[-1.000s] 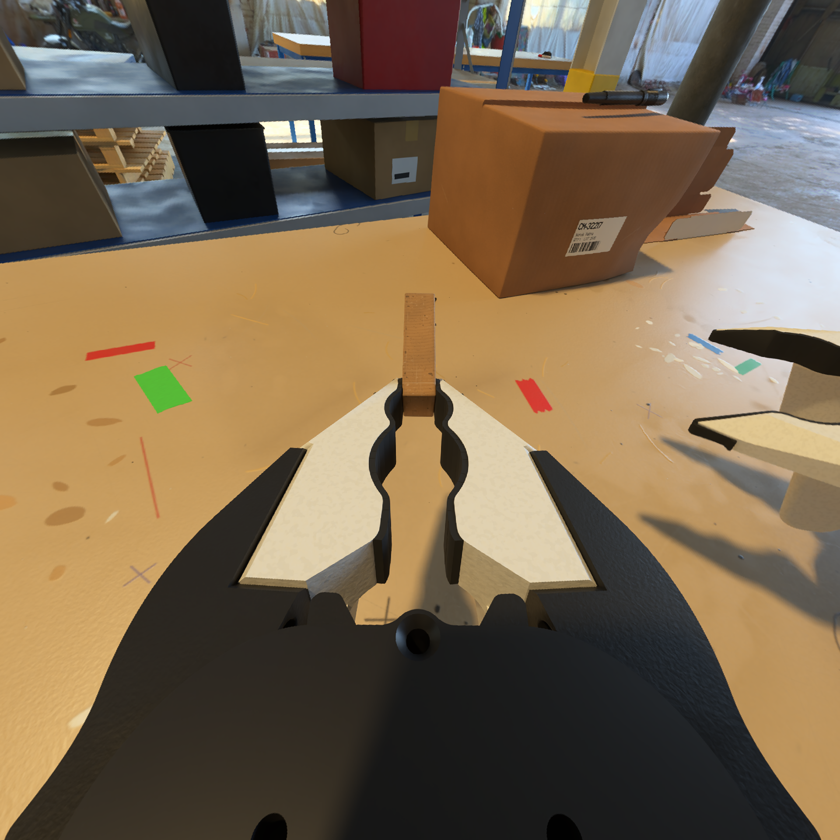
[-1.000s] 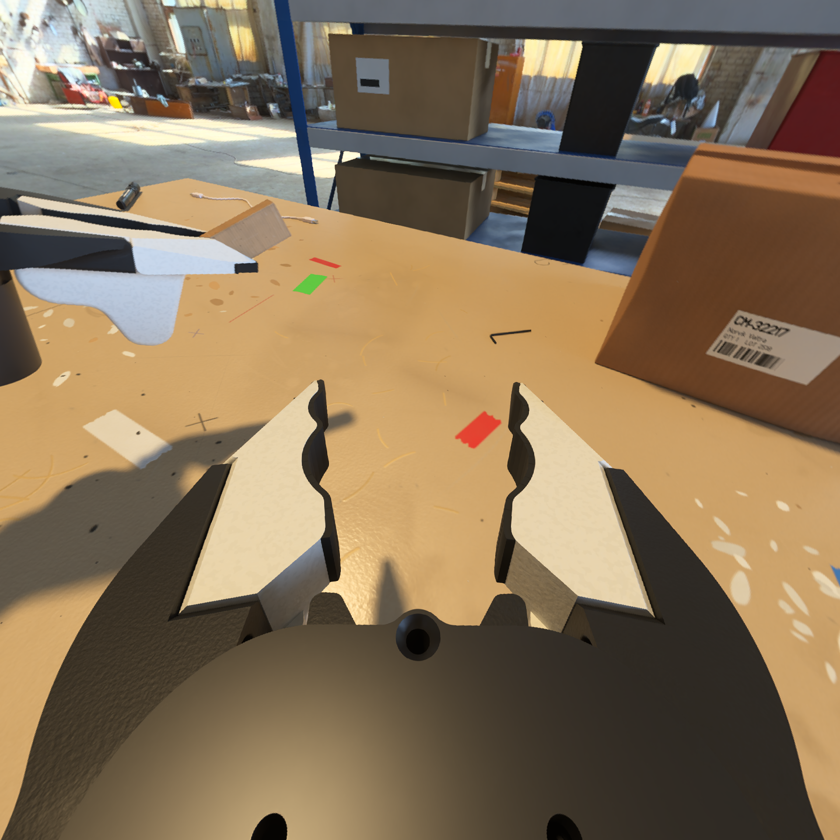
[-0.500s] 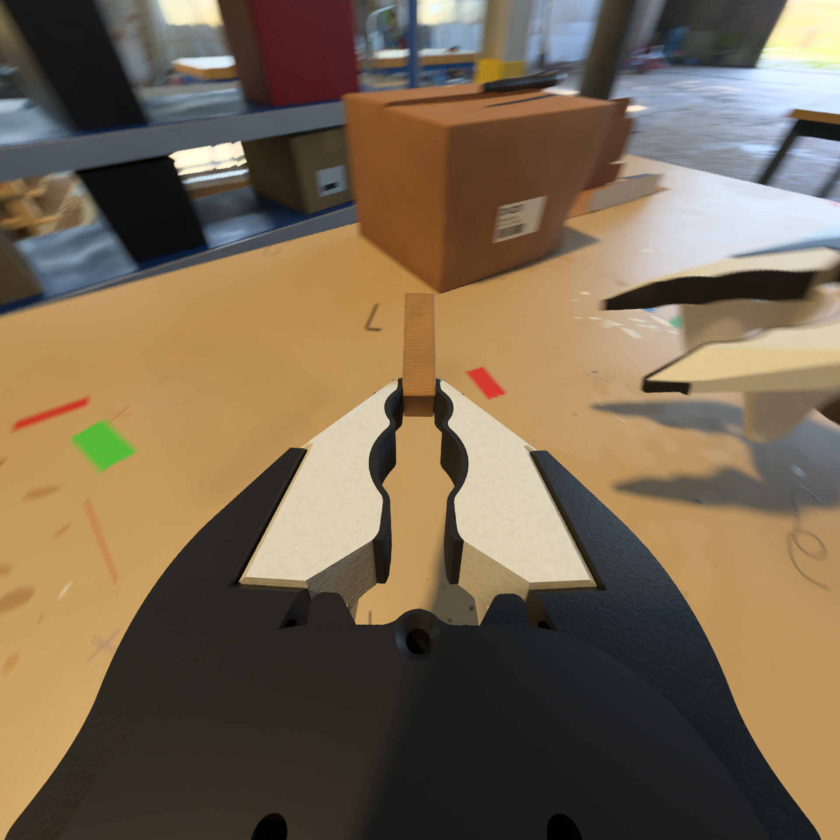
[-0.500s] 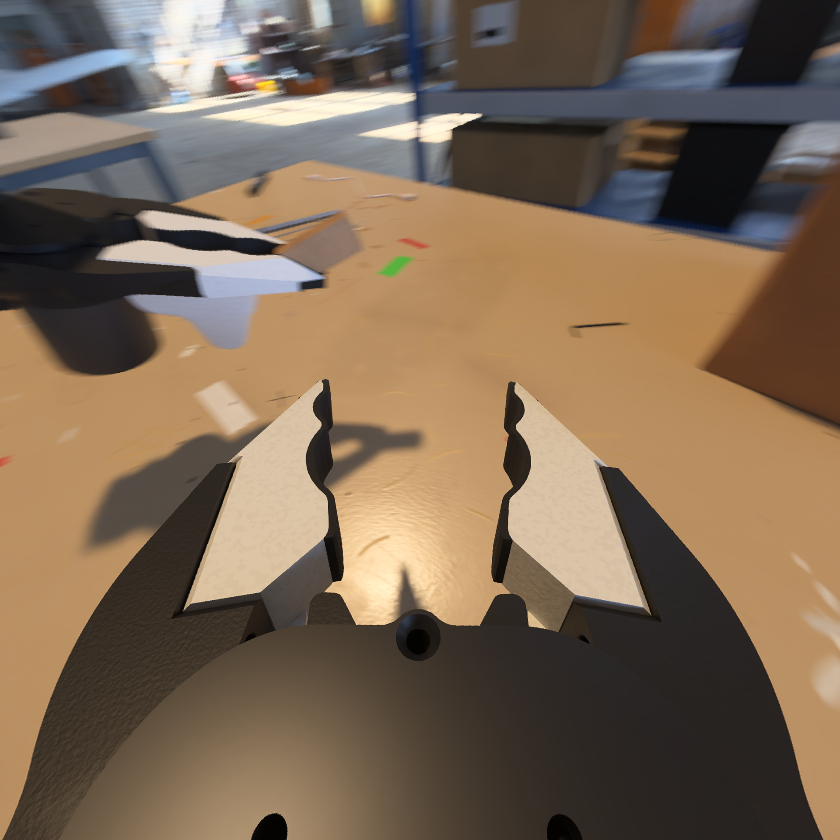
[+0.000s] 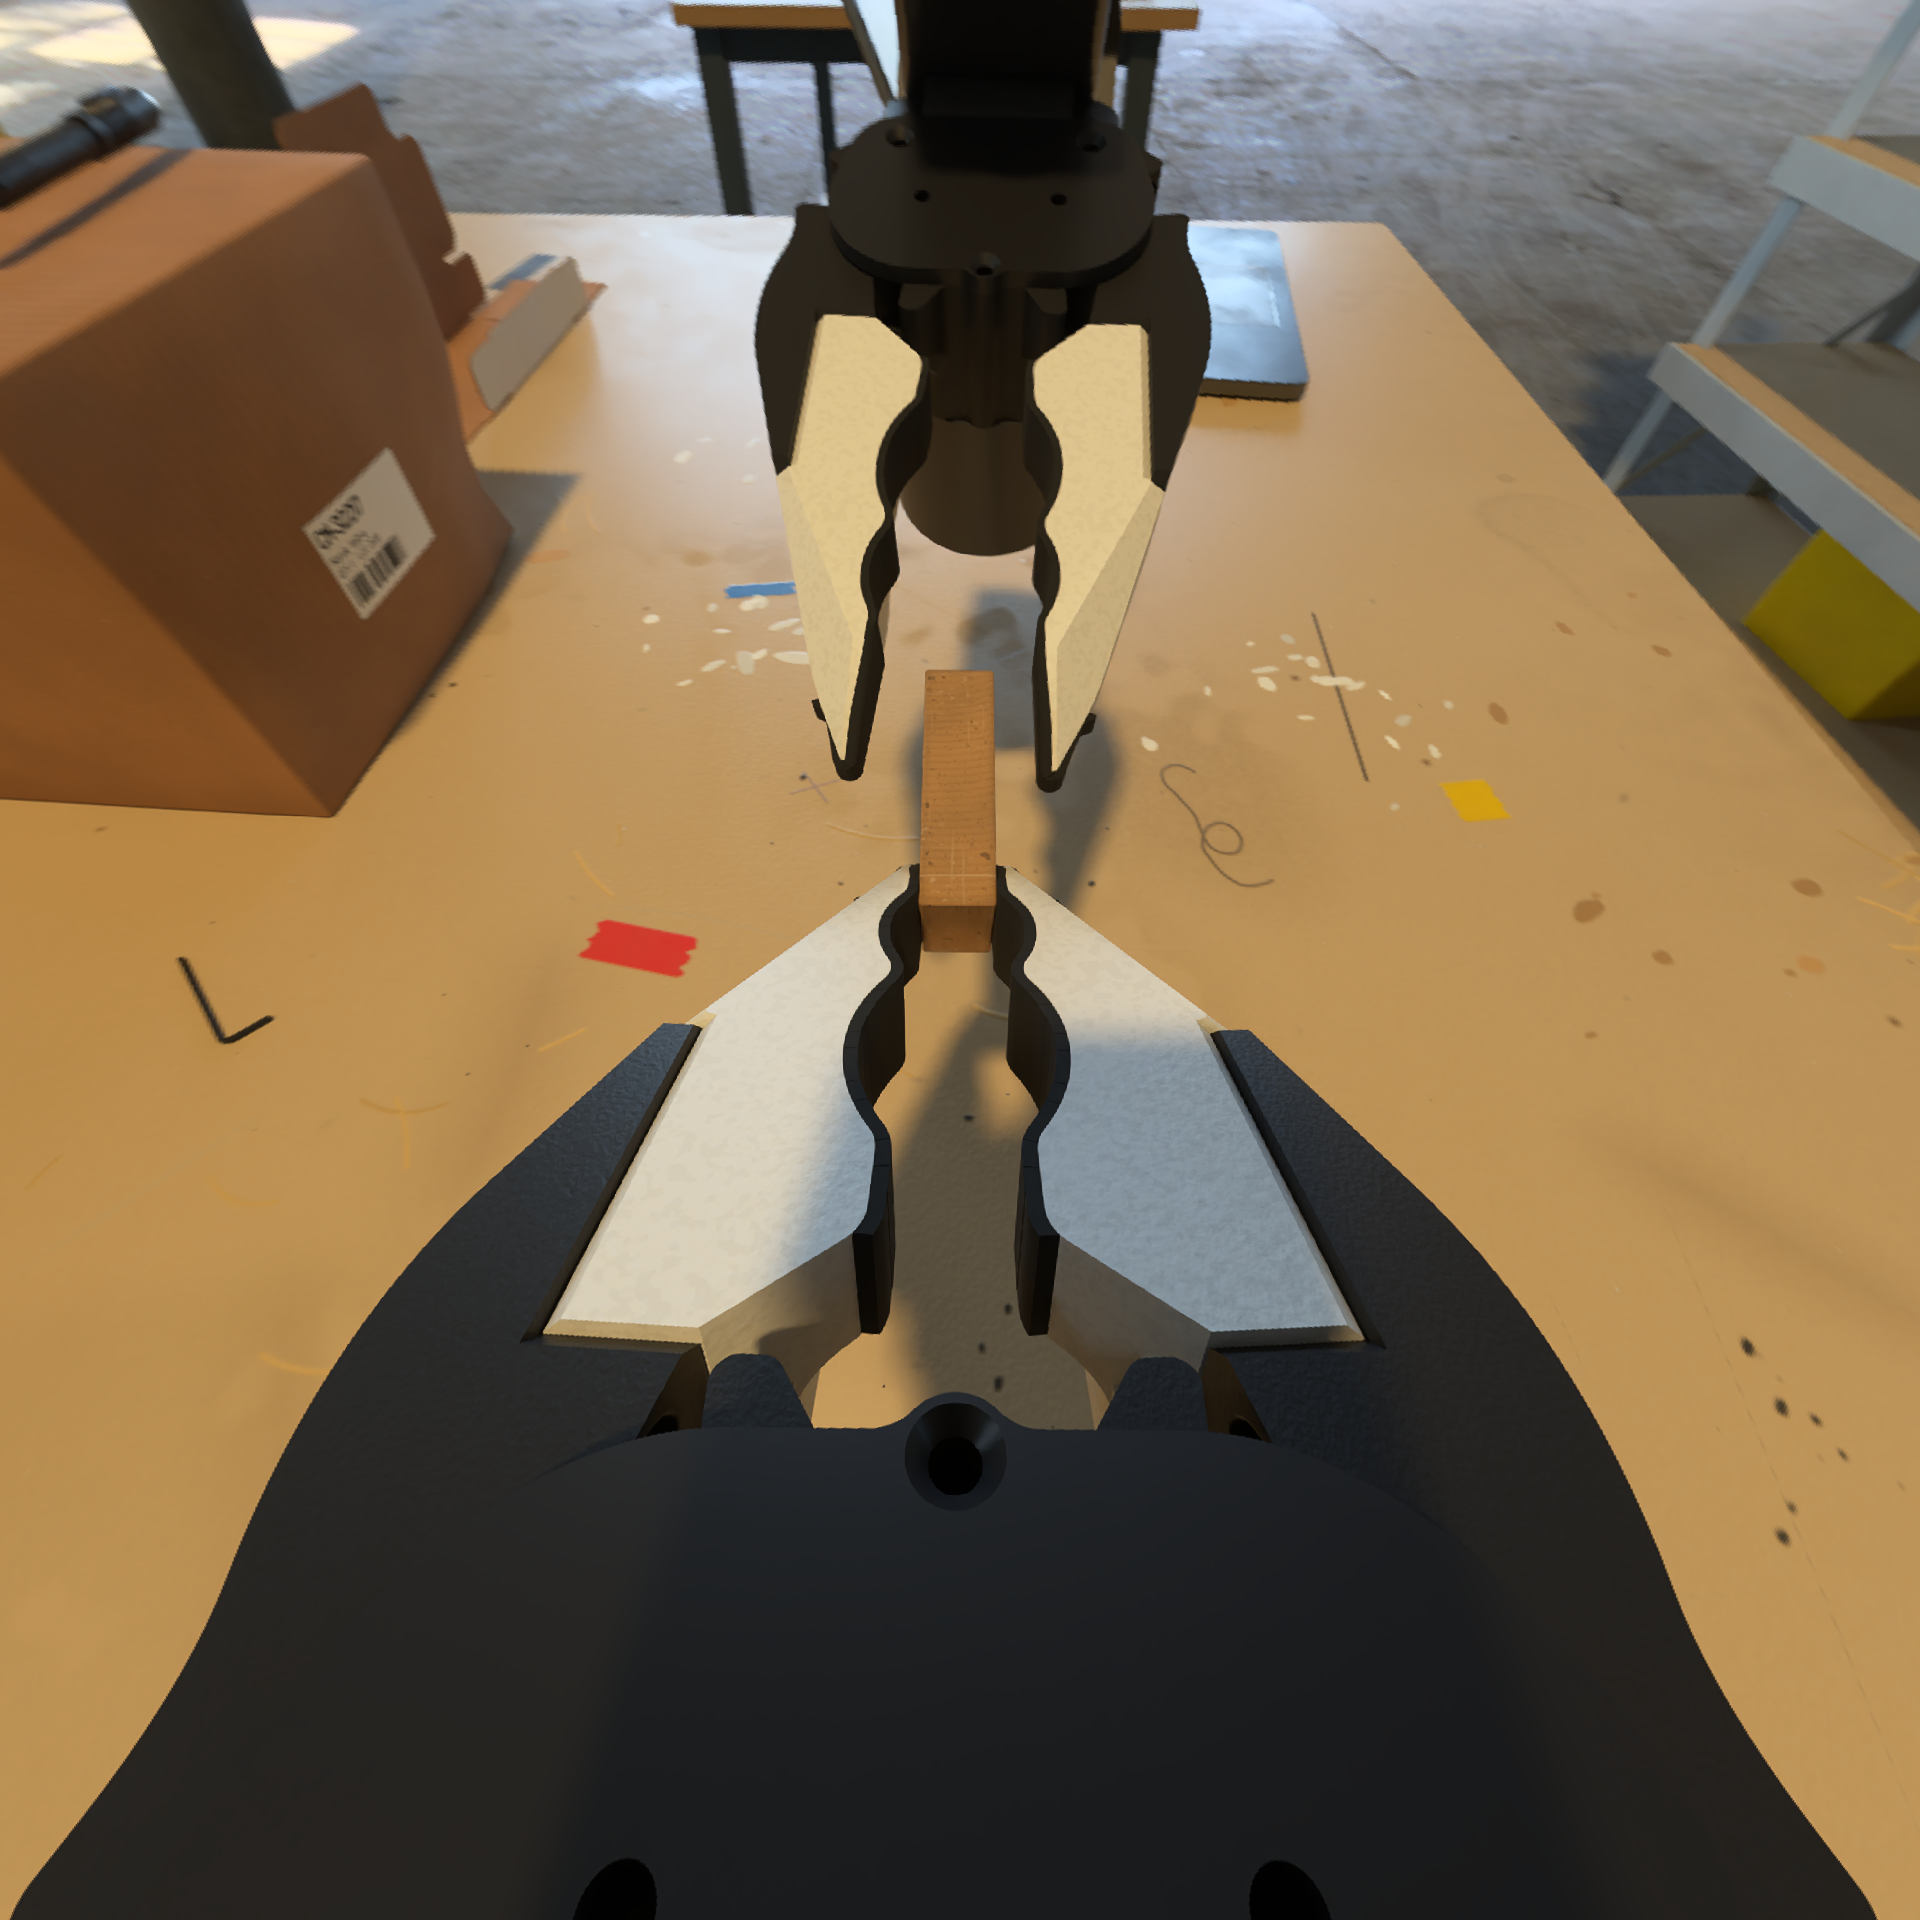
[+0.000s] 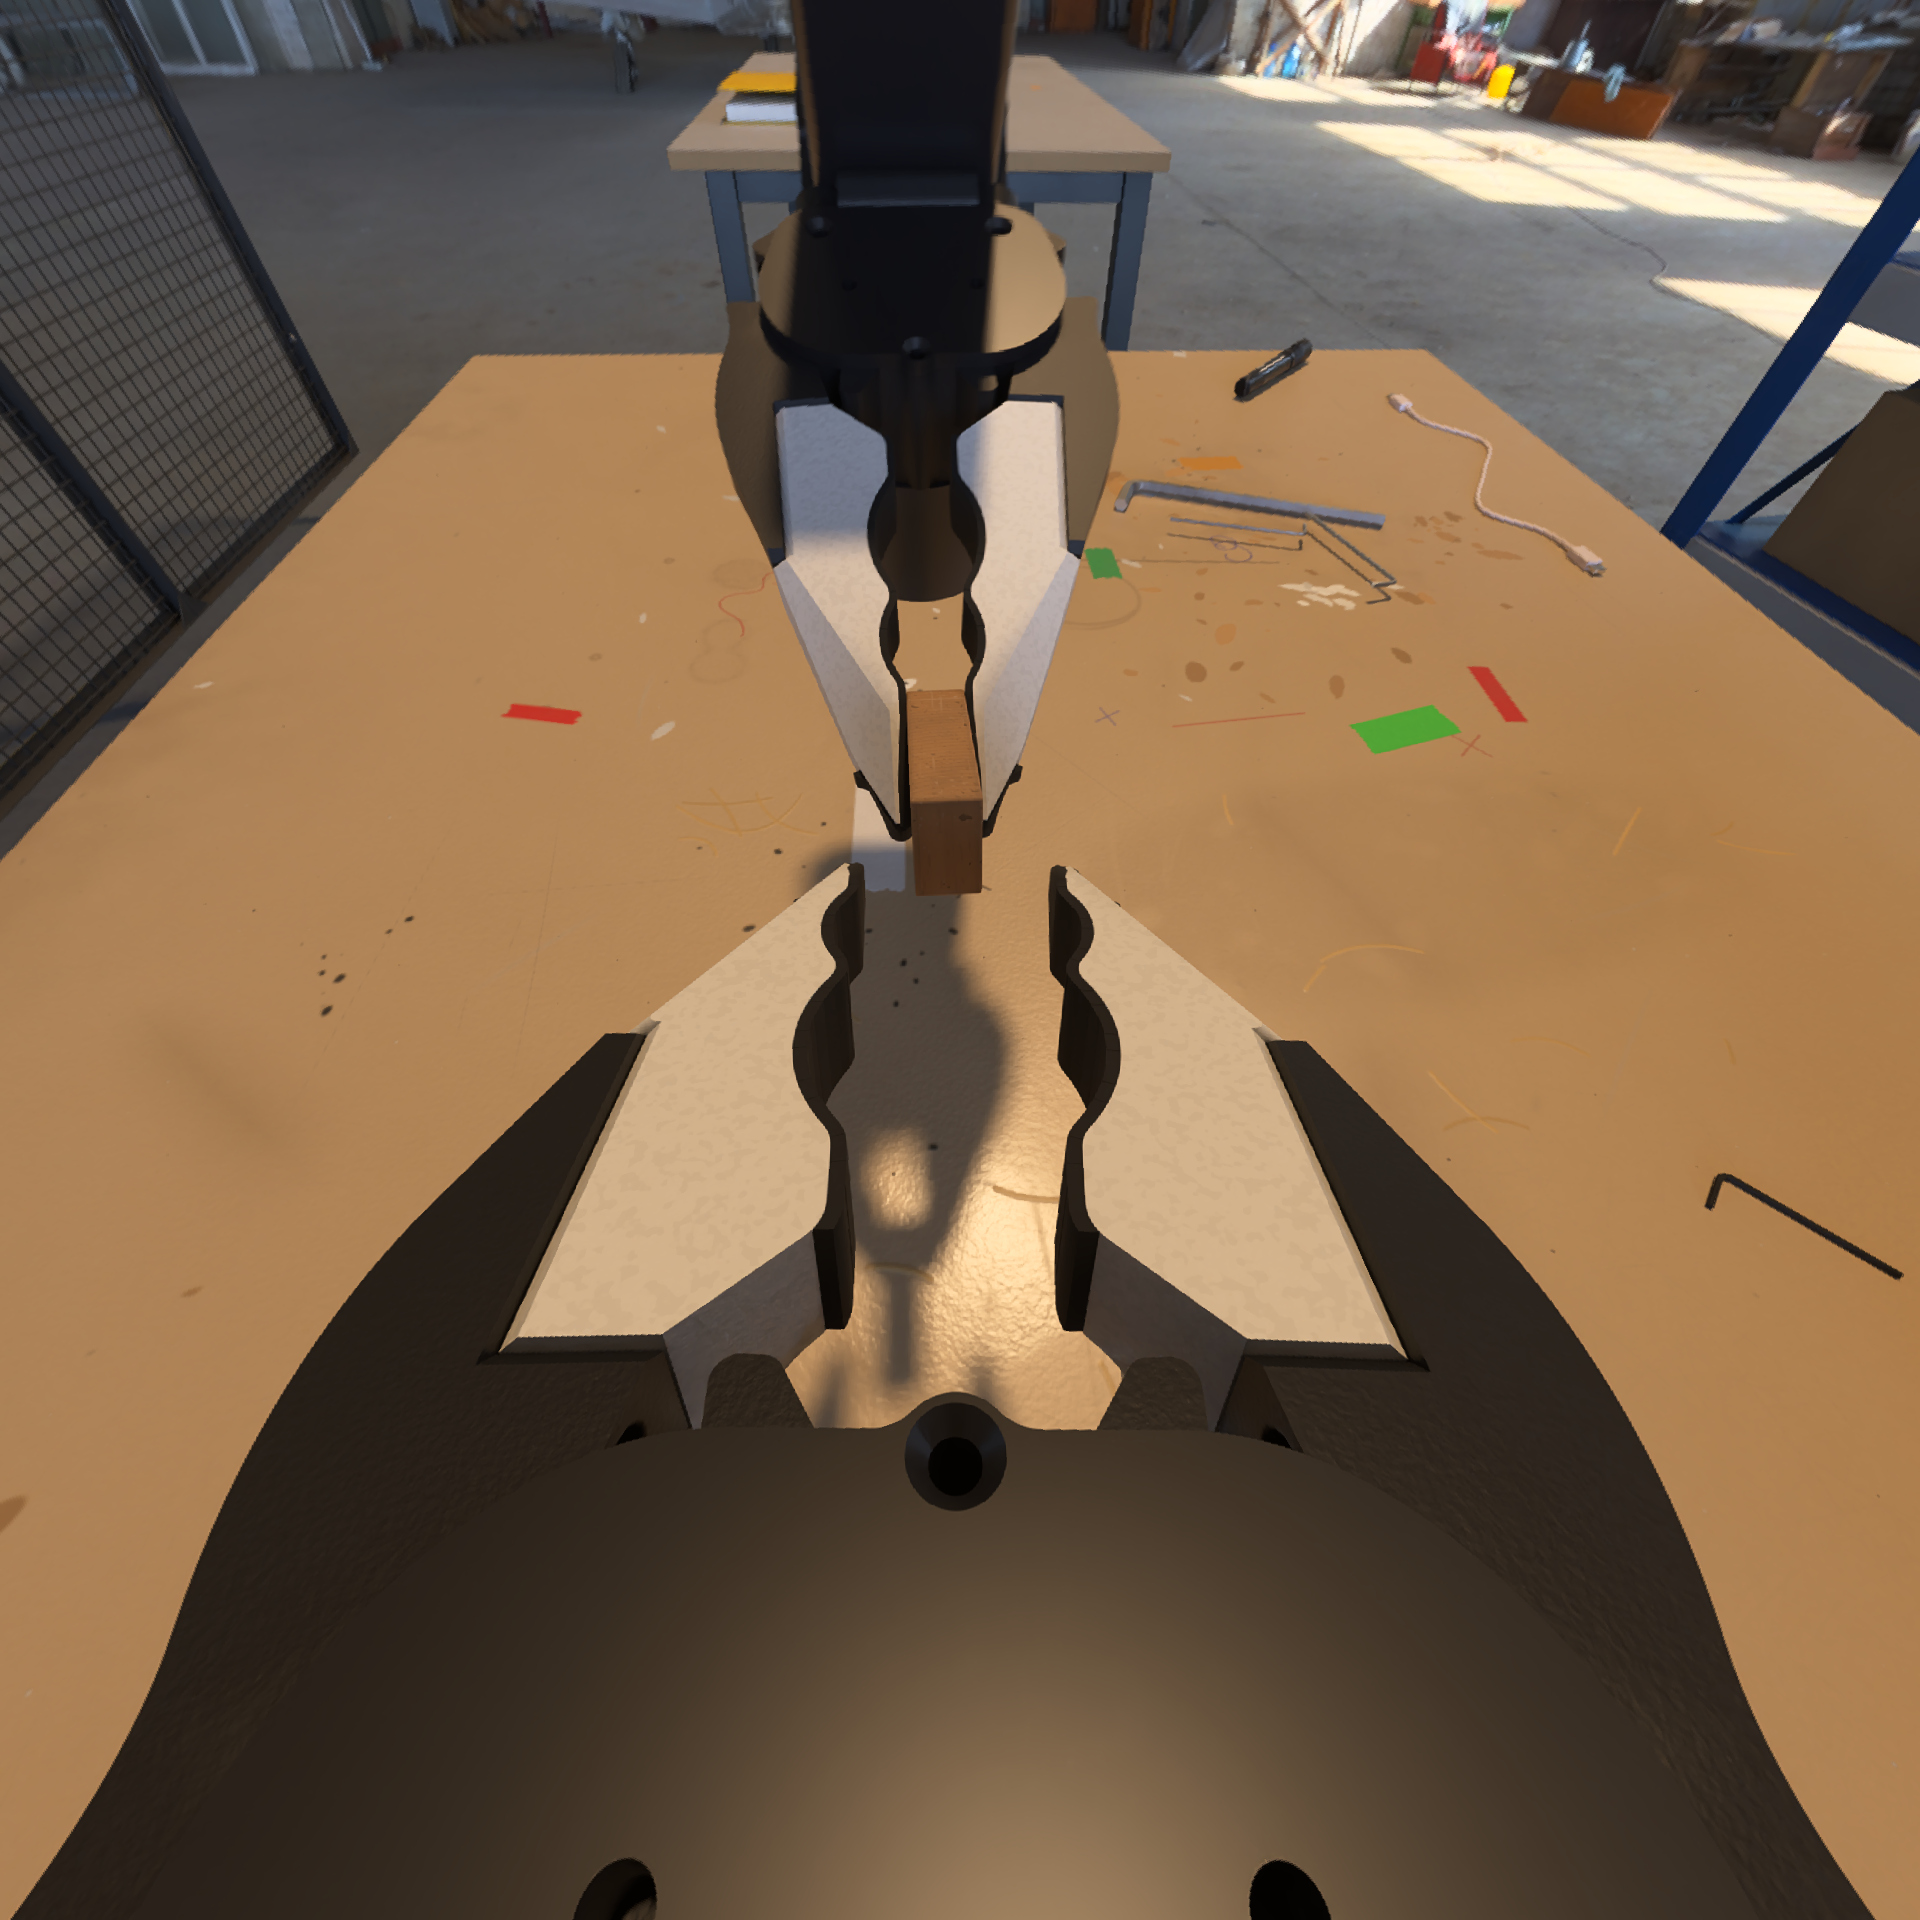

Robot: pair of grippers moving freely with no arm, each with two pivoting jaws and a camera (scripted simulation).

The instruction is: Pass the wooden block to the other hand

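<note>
Both jaws face each other over the counter (image 5: 1455, 1039): my left gripper (image 5: 957, 914) is clamped on the near end of the wooden block (image 5: 957, 790), which juts forward level, while my right gripper (image 6: 954, 894) is spread wide, its tips just flanking the block's free end without touching. If the right one closes off-centre, or I let go on the left too soon, I judge the block could twist and drop. A cardboard box (image 5: 208, 447) sits well off to one side, a red tape mark (image 5: 637, 947) and a black hex key (image 5: 218, 1003) lie below; nothing blocks the gap between us.
</note>
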